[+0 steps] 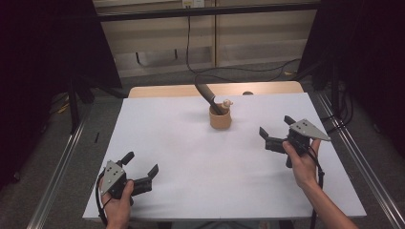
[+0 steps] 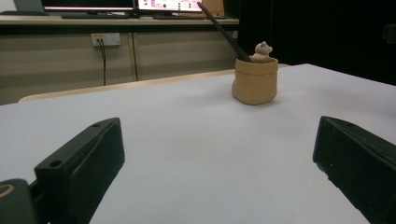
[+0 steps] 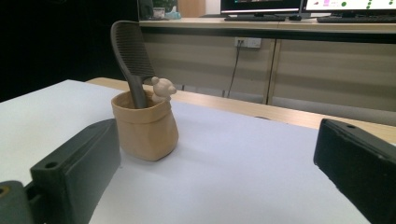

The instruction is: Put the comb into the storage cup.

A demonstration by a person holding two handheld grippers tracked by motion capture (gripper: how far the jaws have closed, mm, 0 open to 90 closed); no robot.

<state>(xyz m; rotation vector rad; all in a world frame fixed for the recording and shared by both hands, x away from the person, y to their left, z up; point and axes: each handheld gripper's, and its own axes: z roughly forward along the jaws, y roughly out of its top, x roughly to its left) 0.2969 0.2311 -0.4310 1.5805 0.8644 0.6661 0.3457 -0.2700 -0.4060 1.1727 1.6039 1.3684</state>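
Note:
A small tan pouch-like cup stands upright on the white table top, a little behind its middle. A dark grey comb-like tool leans out of it toward the back left, and a small beige bear figure peeks over its rim. My left gripper is held low at the front left, open and empty. My right gripper hovers at the right of the cup, open and empty, pointed toward it.
The white sheet covers a wooden table whose bare strip shows at the back edge. Cables lie on the floor behind. Metal rails run along both sides. Desks with monitors stand far behind.

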